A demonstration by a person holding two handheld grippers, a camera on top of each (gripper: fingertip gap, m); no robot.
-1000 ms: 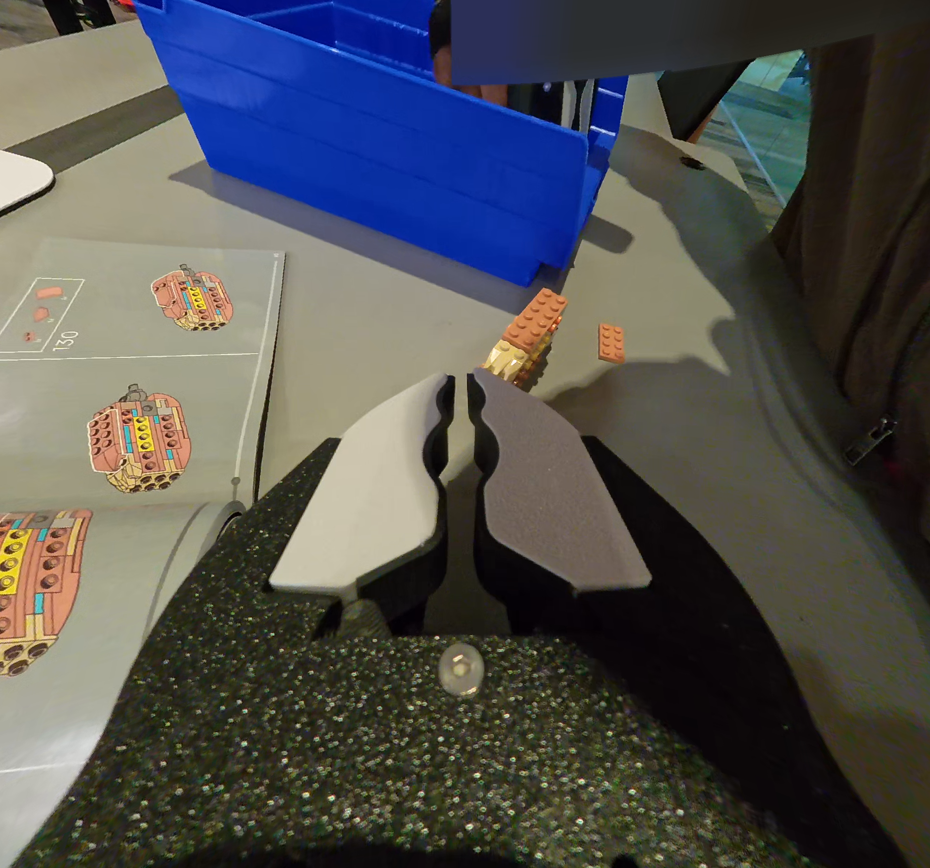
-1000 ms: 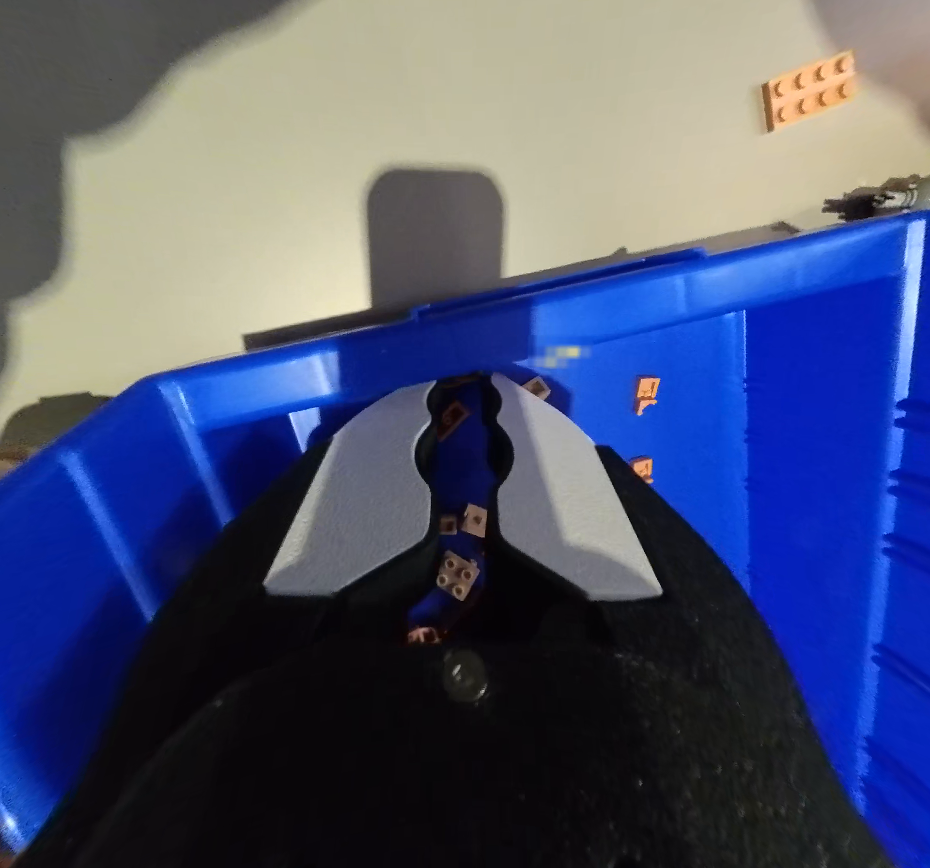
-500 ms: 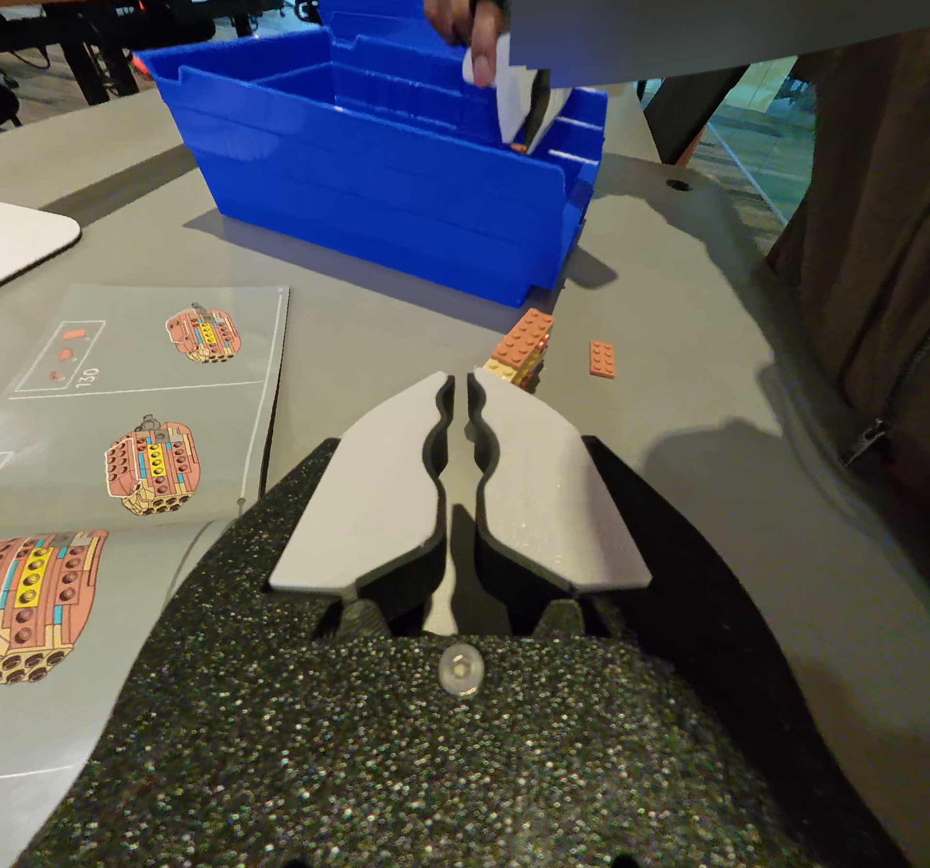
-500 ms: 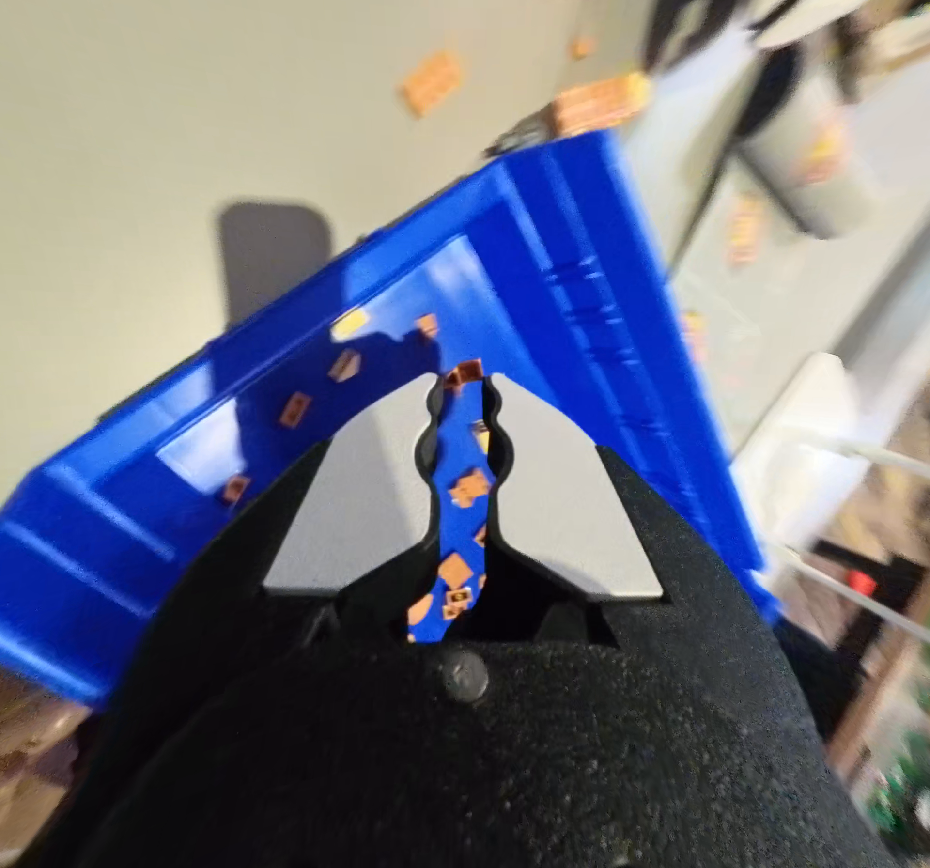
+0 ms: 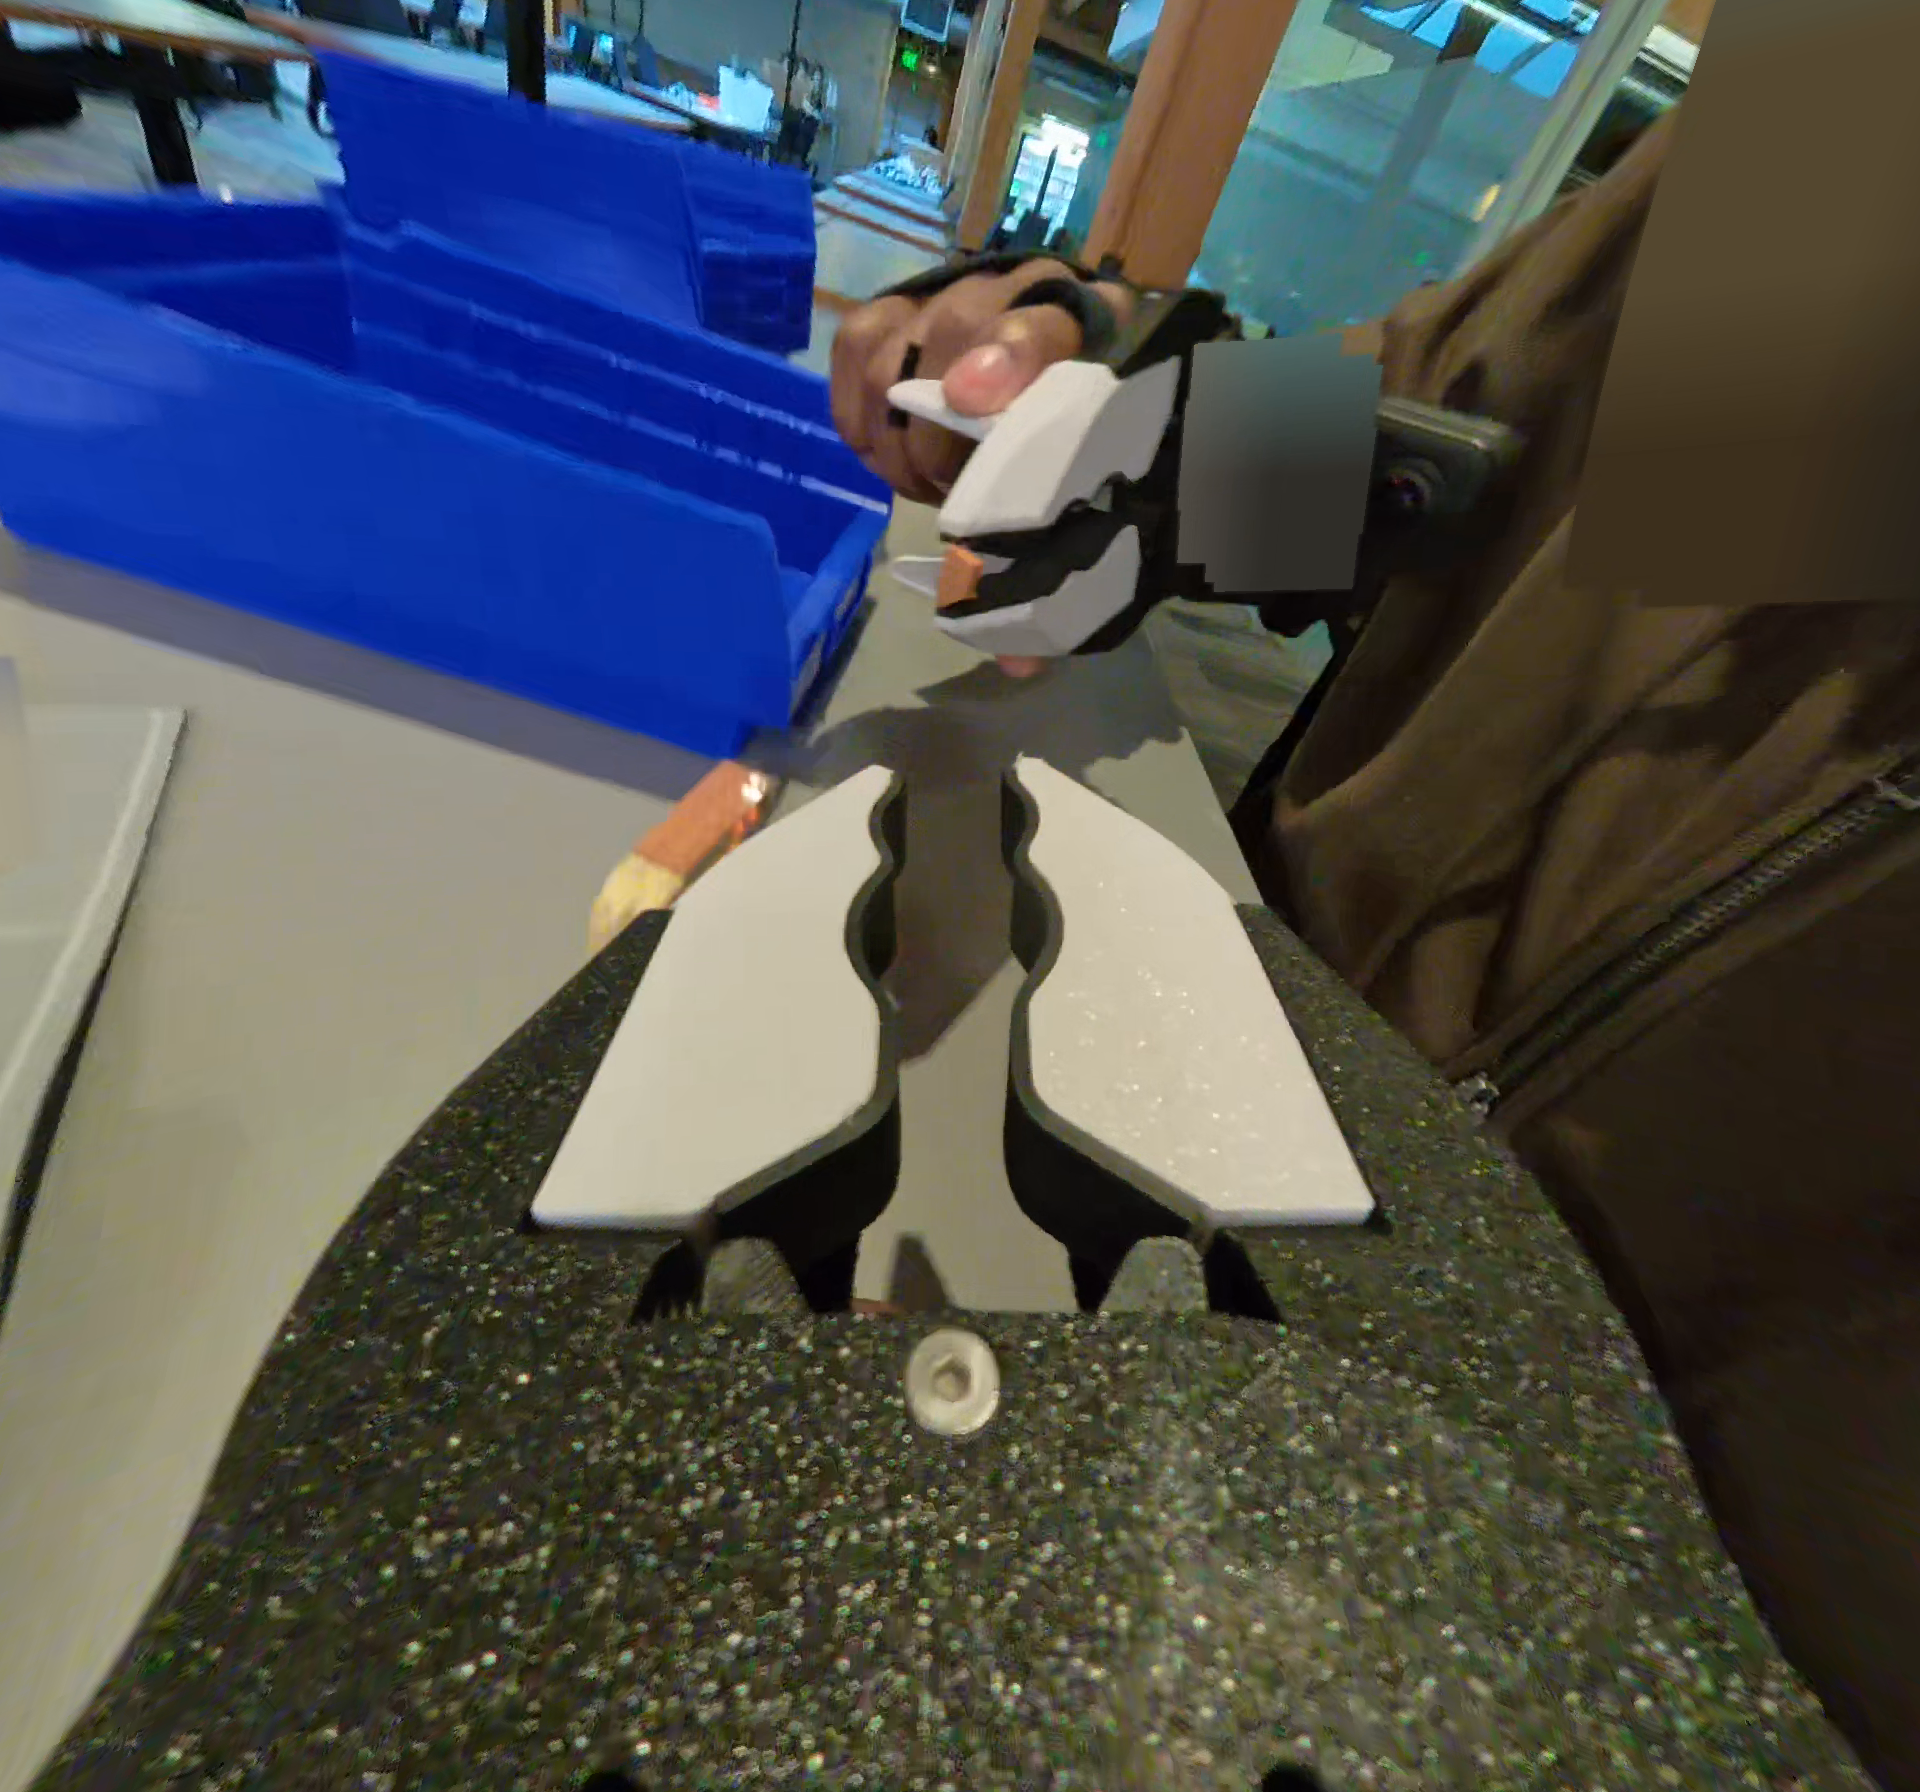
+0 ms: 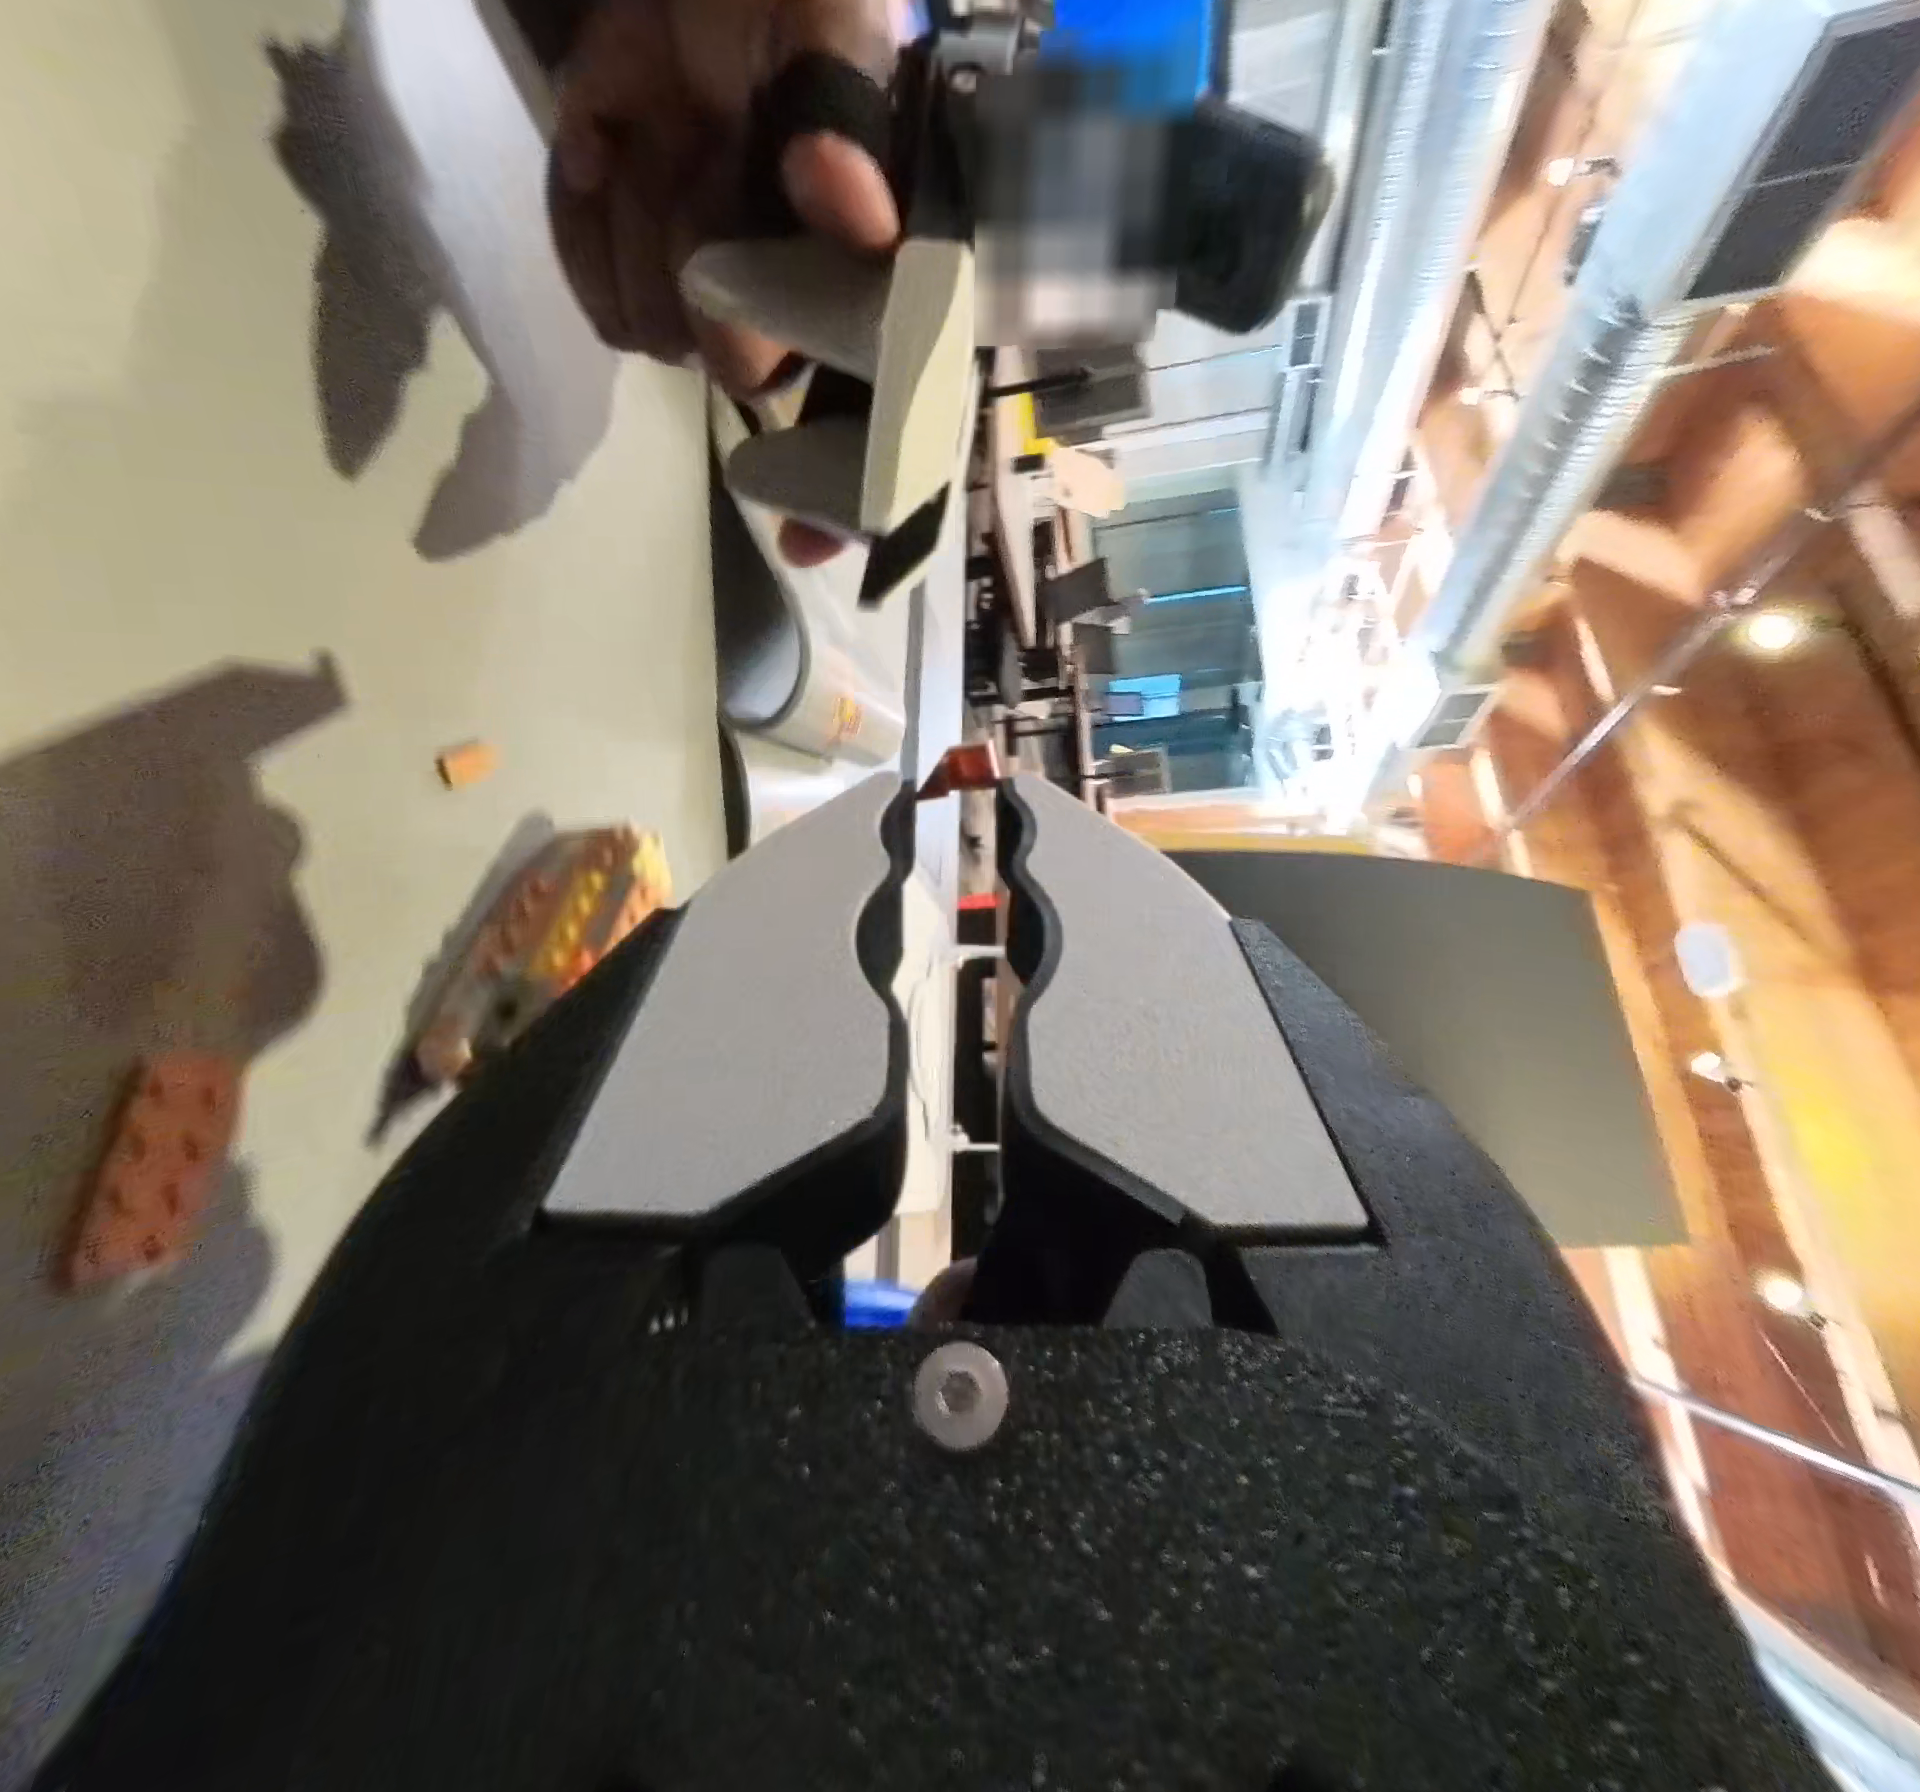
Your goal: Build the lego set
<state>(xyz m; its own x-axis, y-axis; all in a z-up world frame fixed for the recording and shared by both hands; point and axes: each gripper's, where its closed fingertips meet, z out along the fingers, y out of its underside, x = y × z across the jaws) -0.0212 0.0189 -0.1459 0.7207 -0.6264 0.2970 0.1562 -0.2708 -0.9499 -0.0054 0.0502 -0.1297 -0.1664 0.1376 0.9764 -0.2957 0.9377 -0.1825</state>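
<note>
My left gripper is open with nothing between its fingers, held above the grey table. It also shows in the right wrist view, its fingers apart. My right gripper is shut on a small reddish-brown lego piece at its very fingertips. In the left wrist view that gripper hangs in the air ahead of mine, turned on its side, with the piece pinched at the tips. The partly built brown, tan and yellow lego model lies on the table, just left of my left fingers.
A blue bin stands at the back left. An orange plate and a small tan piece lie loose on the table. The curled instruction booklet is nearby. A person's brown jacket fills the right side. The left gripper's tips are roughly 5 centimeters from the right gripper's.
My left jaws have opened and that gripper has risen and turned right. My right gripper has come up out of the blue bin with the small brown piece and rolled onto its side.
</note>
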